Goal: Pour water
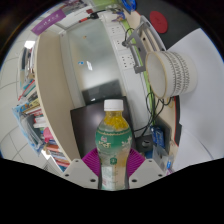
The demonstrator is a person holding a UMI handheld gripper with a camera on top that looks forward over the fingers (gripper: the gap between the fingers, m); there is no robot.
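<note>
Here the gripper [113, 168] pinches an upright bottle [113, 140], both fingers pressed against its sides, white cap on and long axis vertical. Beyond it lies a dark mat [88, 125] on the desk [60, 80]. No cup shows; cables [150, 85] crowd the right, leaving room leftward.

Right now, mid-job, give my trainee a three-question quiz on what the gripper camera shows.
1. True or false: the bottle stands between the gripper fingers, white cap on.
2. What colour is the liquid in the bottle? A) red B) yellow-green C) blue
3. What lies beyond the bottle on the white desk: a power strip with cables, or a frying pan?

Key: 1 true; 2 B; 3 power strip with cables.
</note>
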